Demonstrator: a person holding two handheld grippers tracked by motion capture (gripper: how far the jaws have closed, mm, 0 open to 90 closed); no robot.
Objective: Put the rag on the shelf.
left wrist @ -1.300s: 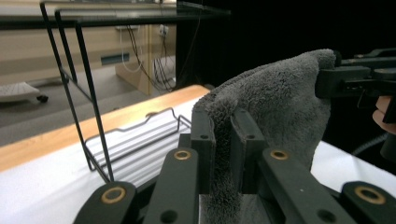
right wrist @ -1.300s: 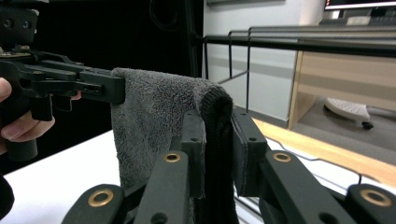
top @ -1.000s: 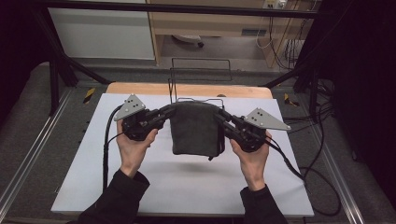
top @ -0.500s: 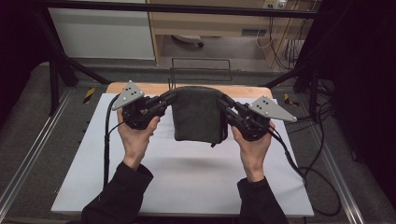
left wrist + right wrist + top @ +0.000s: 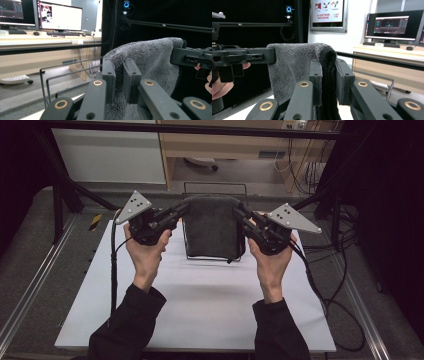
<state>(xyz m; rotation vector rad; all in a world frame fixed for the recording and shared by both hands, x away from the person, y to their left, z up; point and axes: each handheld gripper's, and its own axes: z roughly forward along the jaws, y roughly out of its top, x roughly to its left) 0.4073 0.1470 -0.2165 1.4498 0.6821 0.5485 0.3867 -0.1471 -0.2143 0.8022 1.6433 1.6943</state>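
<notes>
A dark grey folded towel (image 5: 210, 226) hangs in the air above the far part of the white table (image 5: 200, 305), held by its two upper corners. My left gripper (image 5: 184, 210) is shut on the towel's left top corner, the cloth (image 5: 147, 60) pinched between its pads (image 5: 109, 75). My right gripper (image 5: 236, 212) is shut on the right top corner, with the thick fold (image 5: 328, 62) squeezed between its fingers (image 5: 343, 77). In each gripper view the other gripper shows clamped on the far corner. The towel's lower edge hangs just above the table.
A black wire rack (image 5: 215, 187) stands at the table's far edge behind the towel. Cables (image 5: 320, 285) trail off the table's right side. Metal rails (image 5: 30, 285) run along both sides. A desk with monitors (image 5: 60, 16) lies beyond.
Both hands have lifted the towel up and away from me; it now hangs higher, its lower edge off the table, stretched between the two grippers.
</notes>
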